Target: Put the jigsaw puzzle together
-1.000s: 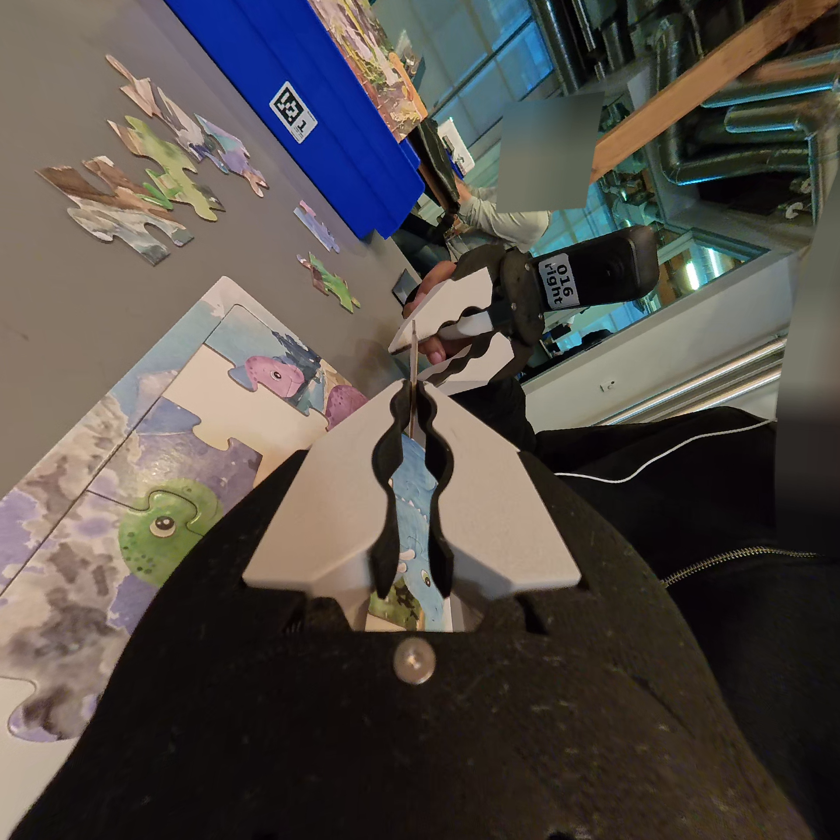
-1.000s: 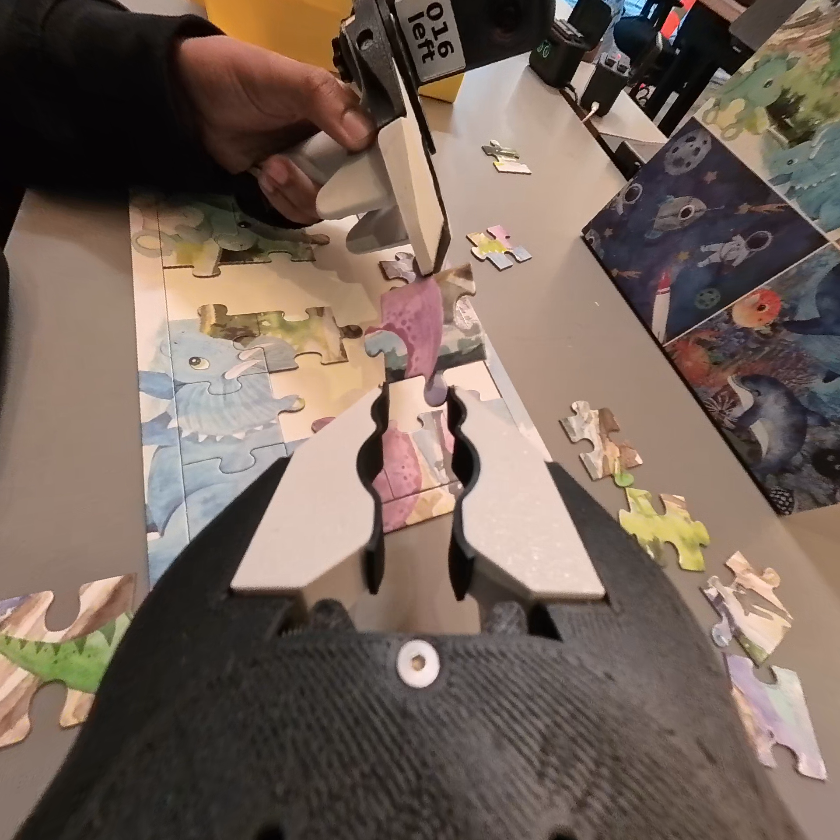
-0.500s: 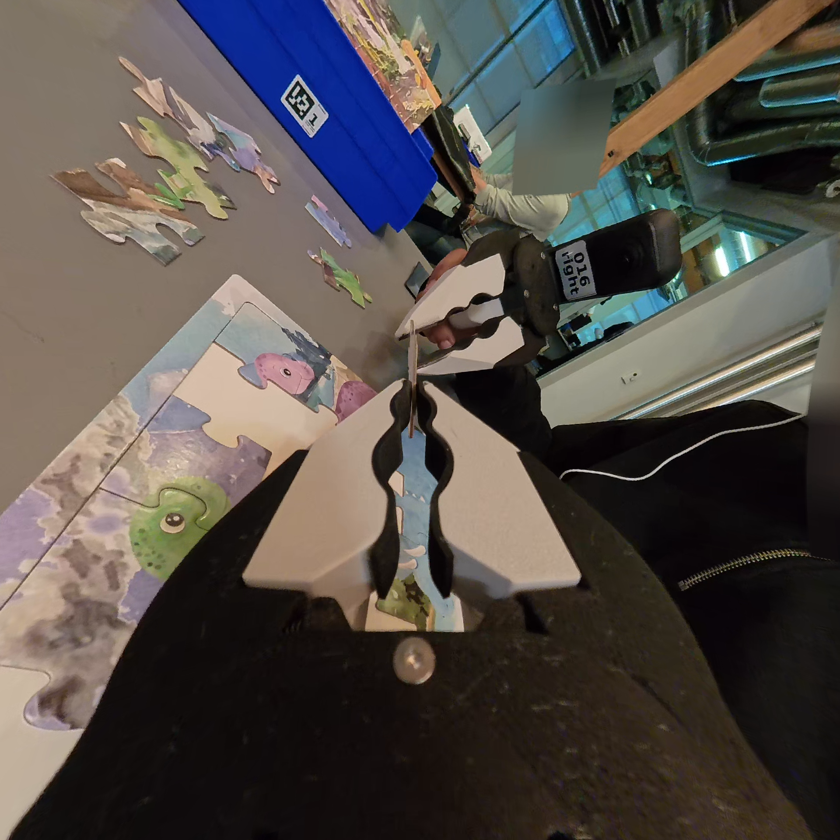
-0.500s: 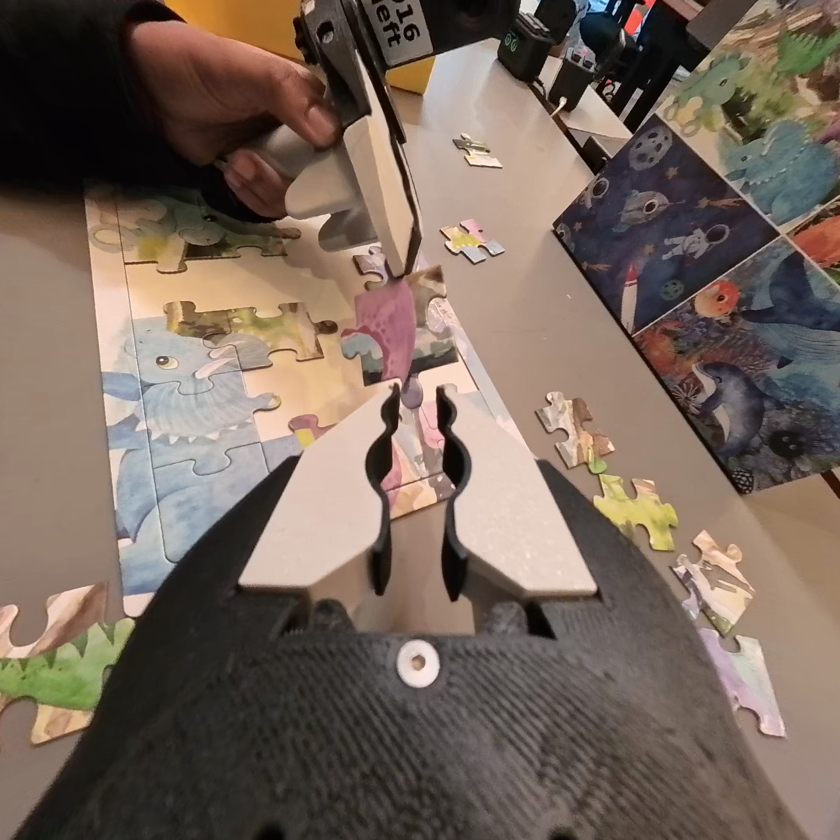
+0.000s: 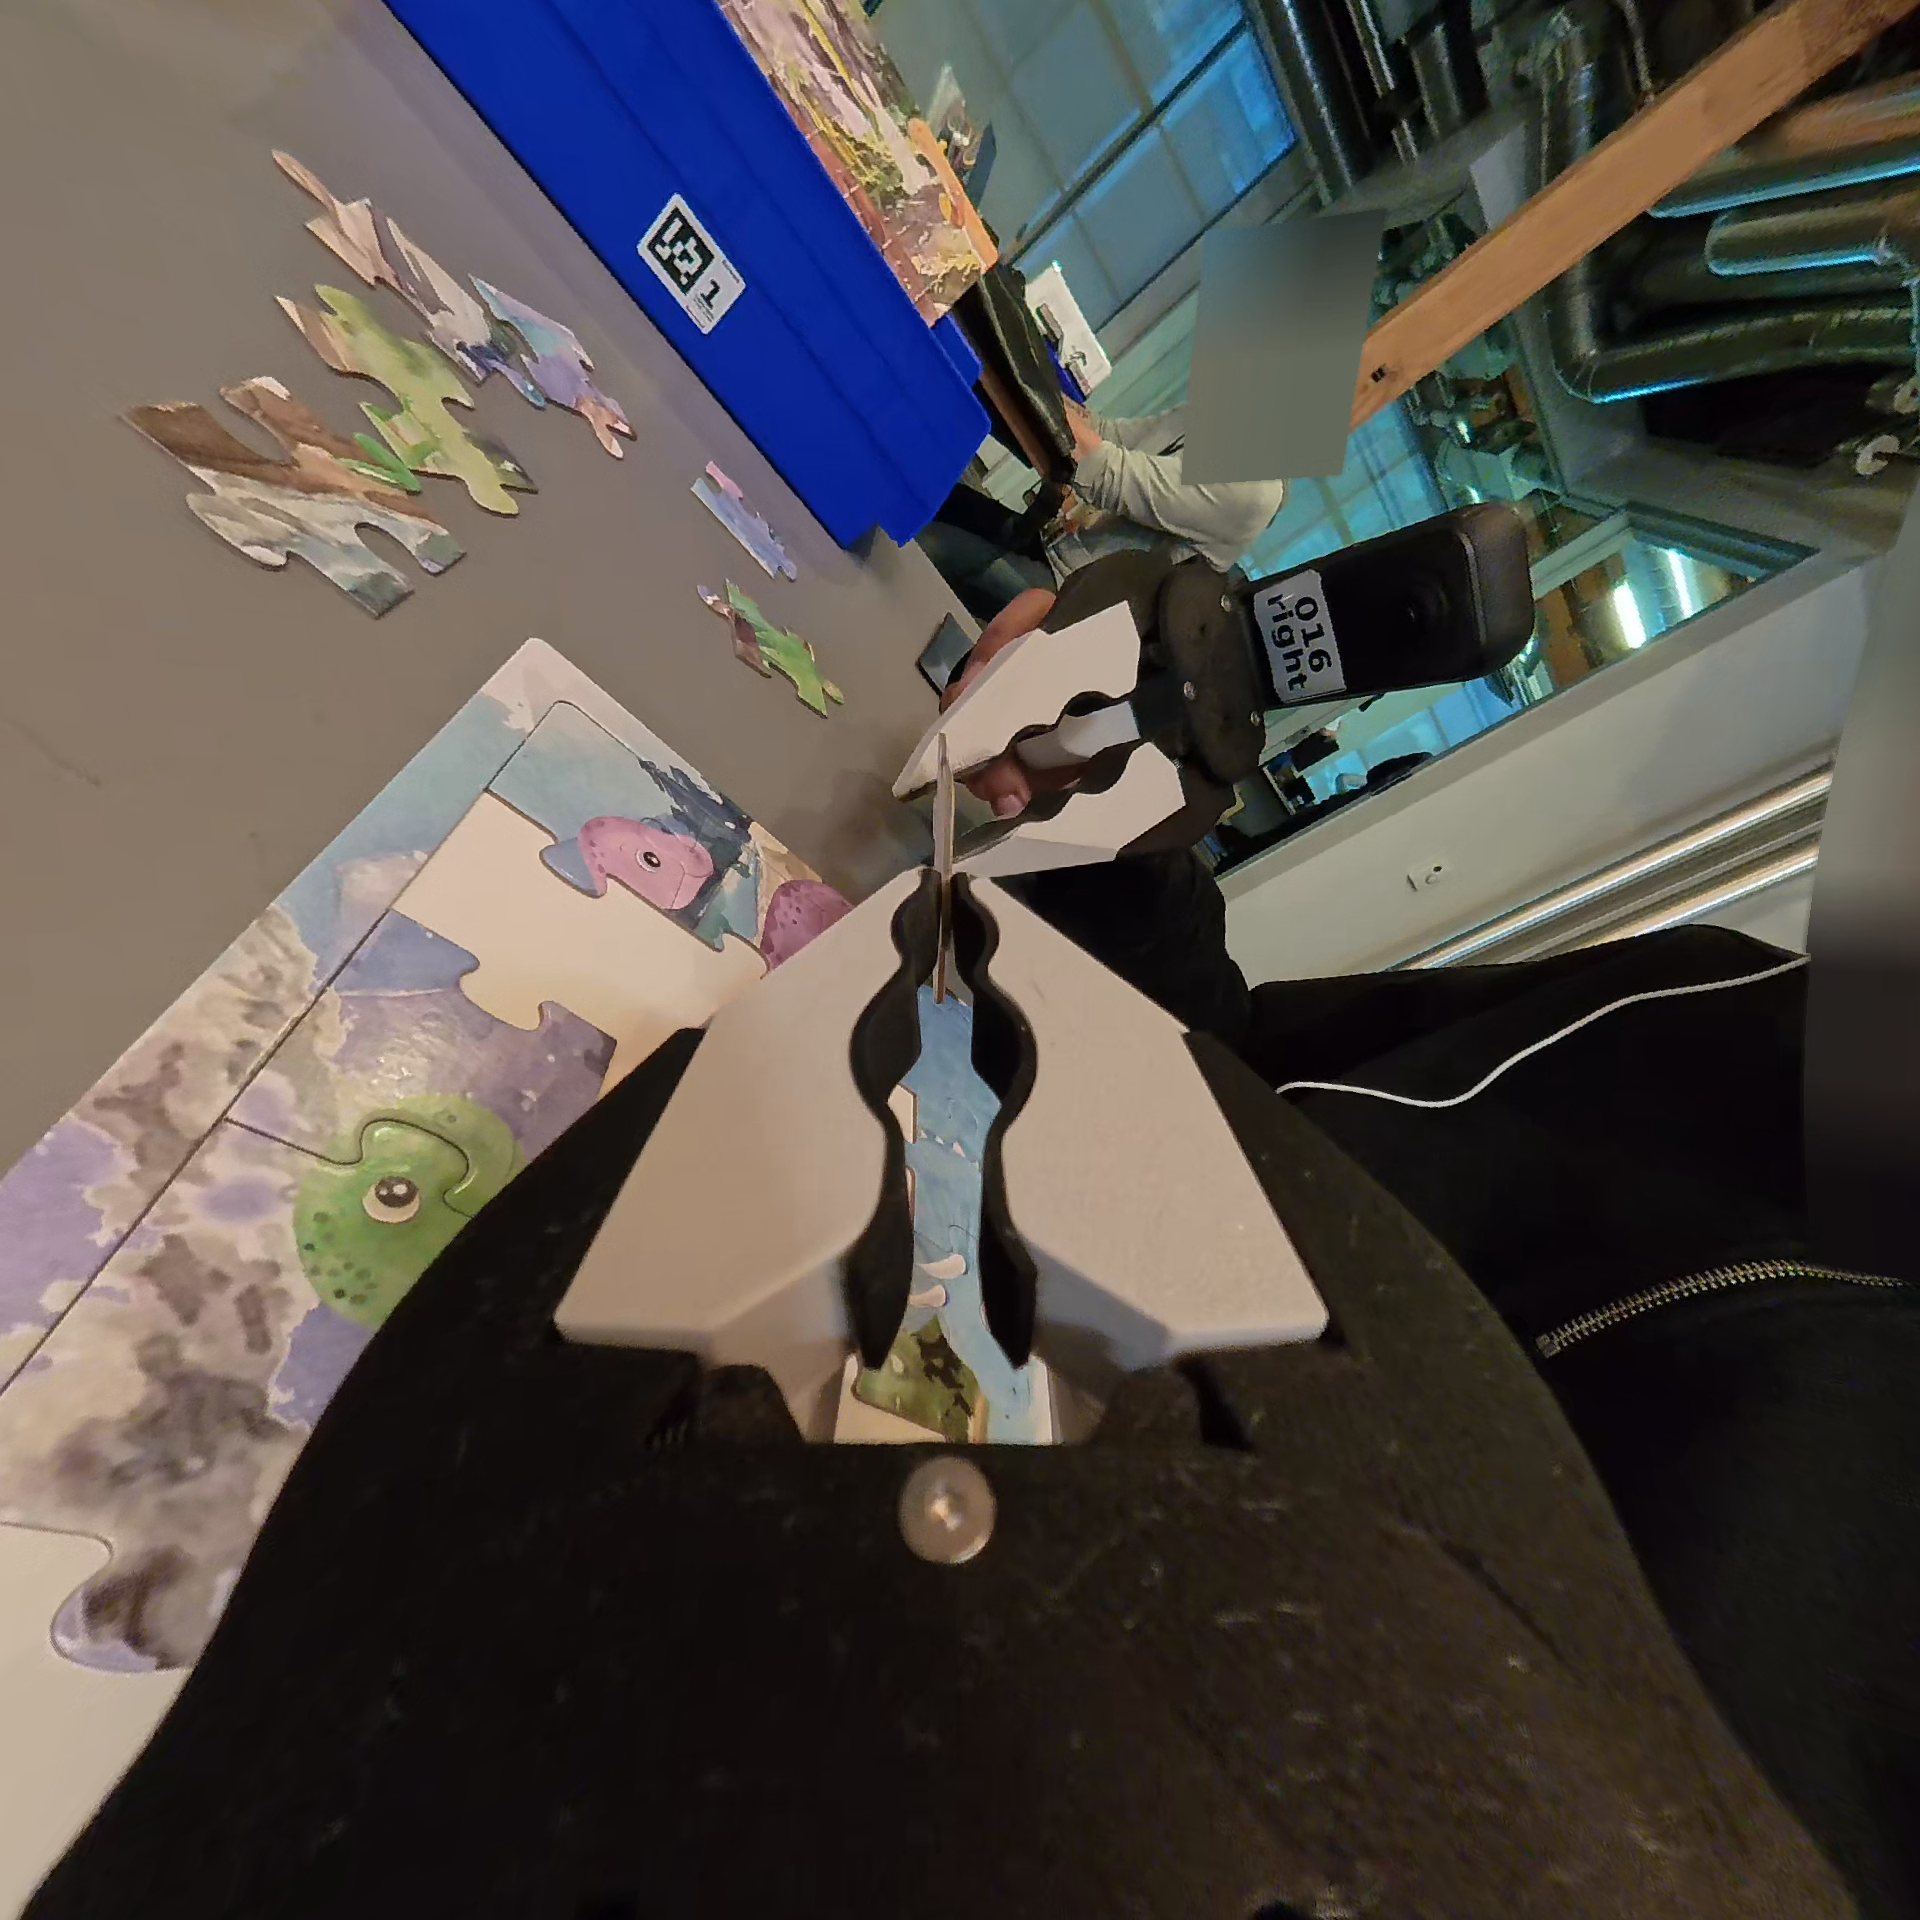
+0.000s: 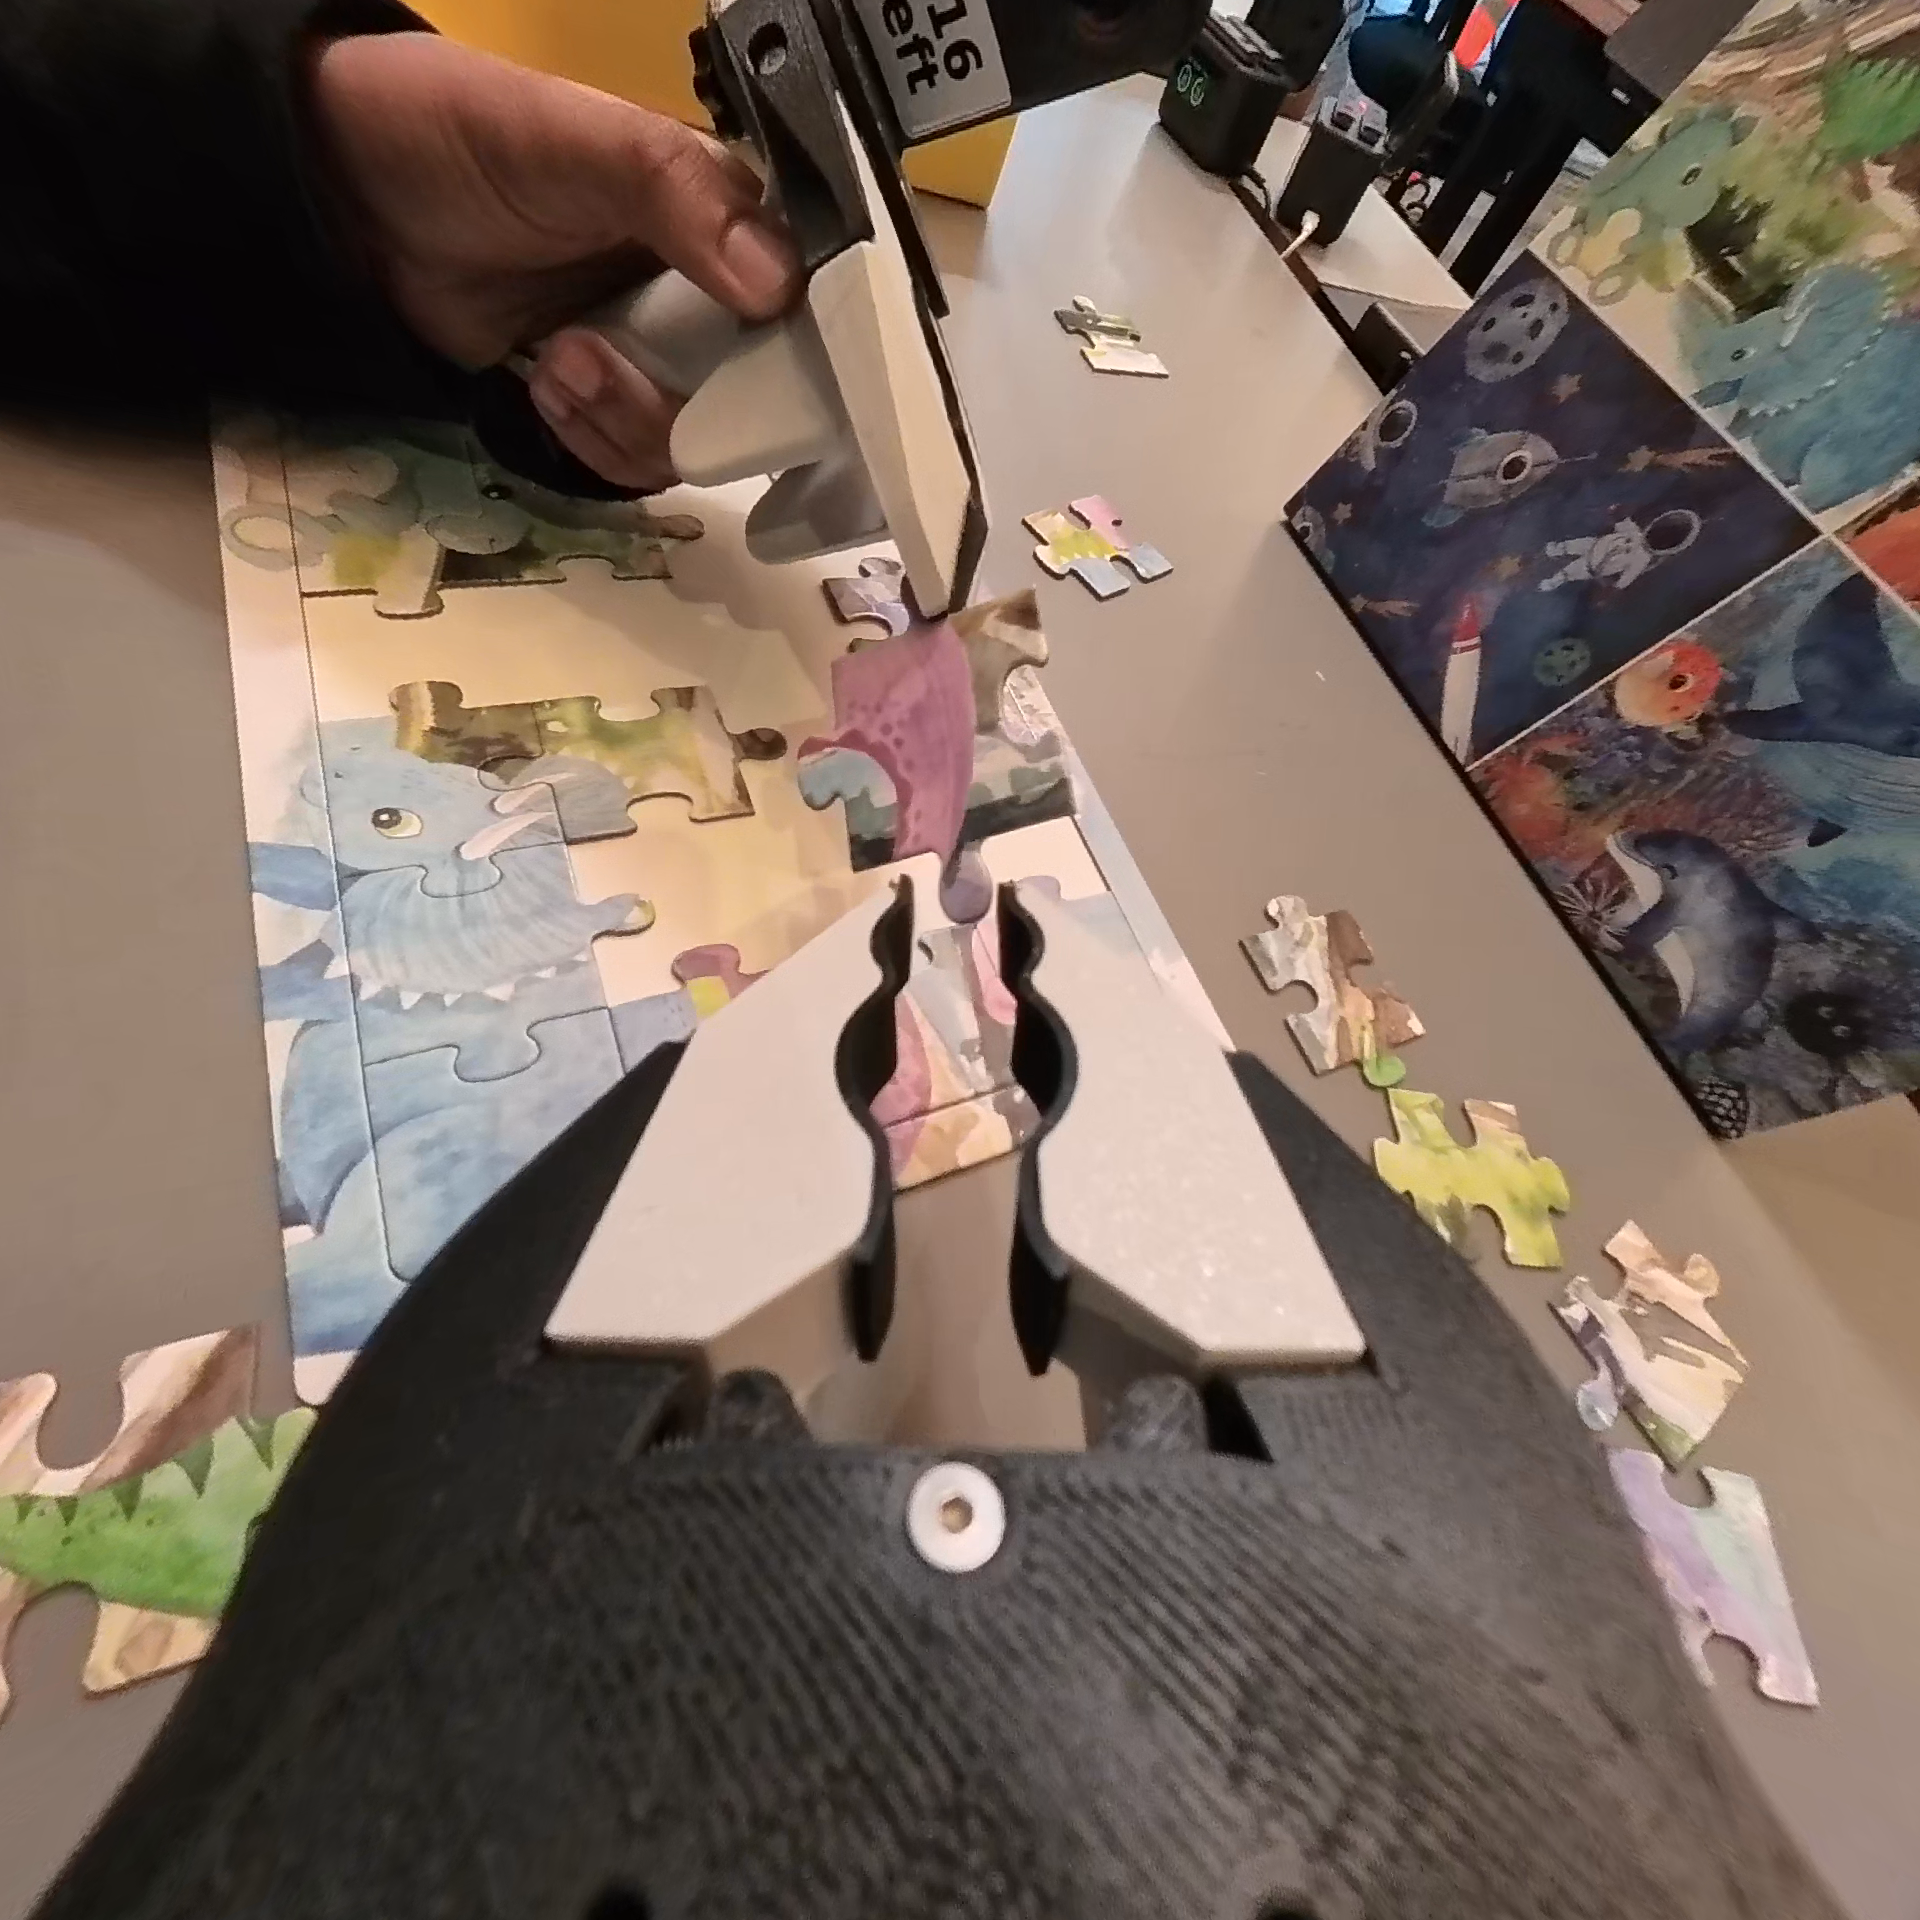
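The grey table (image 6: 1299, 727) carries everything, and the puzzle board (image 6: 436, 665) lies flat on it directly ahead of the right gripper (image 6: 954, 894), partly filled, with bare cream gaps beside the blue dinosaur. The flat board probably keeps placed pieces aligned while new ones drop in.

The left gripper (image 6: 940, 603) comes down from above, just beyond the right gripper's tips, pinching a purple puzzle piece (image 6: 914, 748) by its top edge. The piece hangs upright over the board's right side, likely so its tabs can be lined up before it is laid down. In the left wrist view the piece (image 5: 941, 883) shows only as a thin edge between the closed tips of the left gripper (image 5: 941, 914).

The right gripper's jaws stand apart with nothing between them, waiting just below the hanging piece, perhaps to steady it.

To the right gripper's right lie four loose pieces (image 6: 1465, 1184) in a row; beyond the left gripper, two more; at lower left, one green piece (image 6: 125, 1538).
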Action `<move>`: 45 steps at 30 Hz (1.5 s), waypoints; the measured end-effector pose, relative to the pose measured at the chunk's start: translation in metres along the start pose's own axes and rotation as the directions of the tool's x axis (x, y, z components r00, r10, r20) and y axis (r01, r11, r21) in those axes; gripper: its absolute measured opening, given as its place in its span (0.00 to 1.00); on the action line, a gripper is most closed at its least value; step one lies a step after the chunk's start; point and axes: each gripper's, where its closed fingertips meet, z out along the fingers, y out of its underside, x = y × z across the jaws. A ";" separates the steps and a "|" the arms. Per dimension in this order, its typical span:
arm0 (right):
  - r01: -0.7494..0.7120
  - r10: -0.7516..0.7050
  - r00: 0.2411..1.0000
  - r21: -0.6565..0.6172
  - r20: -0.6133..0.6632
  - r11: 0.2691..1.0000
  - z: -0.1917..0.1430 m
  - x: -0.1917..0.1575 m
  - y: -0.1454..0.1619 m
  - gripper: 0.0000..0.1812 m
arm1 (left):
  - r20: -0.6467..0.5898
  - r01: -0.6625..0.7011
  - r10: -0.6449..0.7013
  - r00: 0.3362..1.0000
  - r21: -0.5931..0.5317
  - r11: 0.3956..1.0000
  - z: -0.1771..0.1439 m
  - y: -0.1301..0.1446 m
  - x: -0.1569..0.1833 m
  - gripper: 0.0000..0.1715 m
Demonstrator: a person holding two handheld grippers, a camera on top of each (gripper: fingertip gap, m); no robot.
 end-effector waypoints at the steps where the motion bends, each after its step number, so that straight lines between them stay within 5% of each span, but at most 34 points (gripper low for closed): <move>1: 0.001 -0.001 1.000 -0.001 0.002 1.000 0.000 -0.001 0.000 0.08 | 0.000 0.000 0.000 1.000 0.000 1.000 0.000 0.000 0.000 0.00; 23: -0.035 0.034 0.998 0.013 0.044 0.999 0.001 -0.006 -0.002 0.11 | -0.011 -0.007 0.007 1.000 -0.004 1.000 0.001 0.001 0.003 0.00; 34: -0.019 0.019 1.000 0.011 0.025 1.000 -0.003 -0.002 -0.001 0.04 | -0.005 -0.021 0.020 1.000 -0.008 1.000 0.003 0.002 0.003 0.06; 38: -0.088 0.087 0.994 -0.013 -0.071 0.996 -0.024 0.026 0.018 0.04 | 0.020 -0.033 0.031 0.999 0.061 0.998 -0.006 -0.010 0.000 0.21; 45: -0.413 0.377 0.889 -0.099 -0.260 0.905 -0.076 0.079 0.091 0.04 | -0.006 -0.043 0.044 0.999 0.120 0.992 -0.013 -0.020 0.006 0.22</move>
